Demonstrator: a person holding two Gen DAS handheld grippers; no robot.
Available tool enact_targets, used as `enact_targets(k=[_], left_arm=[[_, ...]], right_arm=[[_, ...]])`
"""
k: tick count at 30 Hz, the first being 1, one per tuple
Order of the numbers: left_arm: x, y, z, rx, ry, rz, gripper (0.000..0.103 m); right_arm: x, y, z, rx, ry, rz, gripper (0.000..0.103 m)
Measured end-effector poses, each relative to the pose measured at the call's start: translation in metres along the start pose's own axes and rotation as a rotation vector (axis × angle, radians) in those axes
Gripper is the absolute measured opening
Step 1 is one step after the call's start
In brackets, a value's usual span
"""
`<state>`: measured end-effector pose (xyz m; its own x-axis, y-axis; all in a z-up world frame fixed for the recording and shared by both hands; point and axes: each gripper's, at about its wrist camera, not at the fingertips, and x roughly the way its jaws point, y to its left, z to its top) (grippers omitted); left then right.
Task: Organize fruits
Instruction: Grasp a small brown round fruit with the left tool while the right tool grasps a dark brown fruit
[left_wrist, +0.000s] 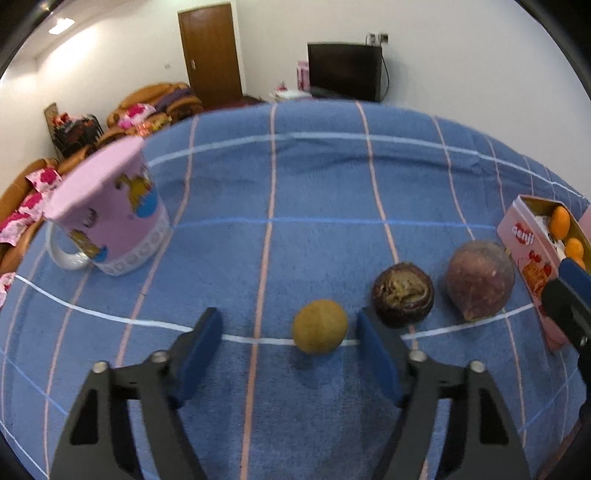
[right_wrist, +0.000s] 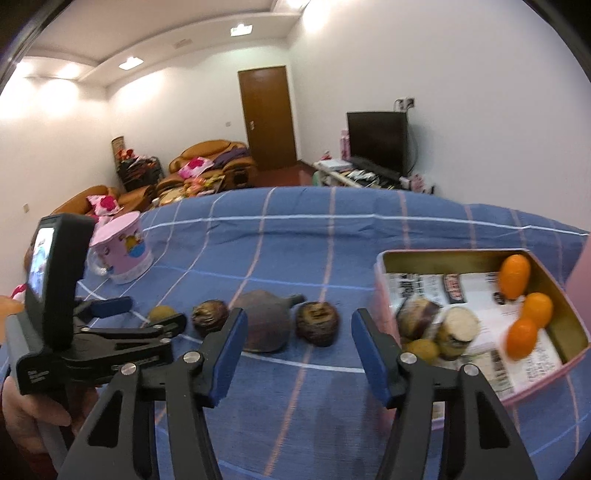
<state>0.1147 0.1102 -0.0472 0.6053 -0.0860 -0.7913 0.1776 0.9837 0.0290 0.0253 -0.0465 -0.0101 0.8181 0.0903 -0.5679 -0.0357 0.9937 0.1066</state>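
A pink cartoon-printed mug (left_wrist: 110, 218) with a white handle is seen at about 10 o'clock on the blue checked cloth (left_wrist: 314, 192). A black TV (right_wrist: 376, 142) and brown wooden door (right_wrist: 267, 118) are spotted around 12.

You're in a home living room: tan leather sofas (right_wrist: 214, 158) with pink floral cushions (right_wrist: 192, 166) at 10 o'clock, a wooden door (right_wrist: 267, 118) at 12 and a dark TV (right_wrist: 376, 140) on a cluttered low stand (right_wrist: 354, 175) at 1 o'clock. Recessed ceiling lights (right_wrist: 131, 62) at 11 o'clock, white walls. Work surface right in front is covered with a blue checked blanket (right_wrist: 295, 236), with a pink cartoon mug (right_wrist: 123, 253) at 9 o'clock — domestic, not a lab.
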Motion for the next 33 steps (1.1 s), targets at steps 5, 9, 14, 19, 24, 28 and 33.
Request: enact_targets(k=[5, 9, 14, 19, 24, 28, 33], left_arm=[[-0.001, 0.008, 0.002, -0.028, -0.004, -0.033, 0.058], [-0.009, 0.014, -0.001, -0.008, -0.025, -0.057, 0.027], [-0.007, 0.043, 0.001, -0.082, -0.02, -0.074, 0.027], [-0.023, 0.08, 0.002, -0.216, -0.101, -0.038, 0.027], [-0.029, 0.093, 0.002, -0.286, -0.151, 0.041, 0.027], [-0.029, 0.101, 0.002, -0.318, -0.156, 0.041, 0.027], [-0.034, 0.098, 0.003, -0.301, -0.158, 0.048, 0.027]], right_arm=[[0.014, 0.009, 0.0, 0.006, 0.052, 0.044, 0.06], [0.019, 0.02, 0.001, -0.003, 0.062, 0.116, 0.052], [0.021, 0.046, 0.002, -0.084, 0.048, 0.161, 0.047], [0.039, 0.06, 0.006, -0.097, 0.092, 0.188, 0.046], [0.064, 0.075, 0.01, -0.13, 0.169, 0.146, 0.046], [0.077, 0.081, 0.01, -0.135, 0.217, 0.092, 0.046], [0.095, 0.098, 0.01, -0.237, 0.278, 0.006, 0.047]])
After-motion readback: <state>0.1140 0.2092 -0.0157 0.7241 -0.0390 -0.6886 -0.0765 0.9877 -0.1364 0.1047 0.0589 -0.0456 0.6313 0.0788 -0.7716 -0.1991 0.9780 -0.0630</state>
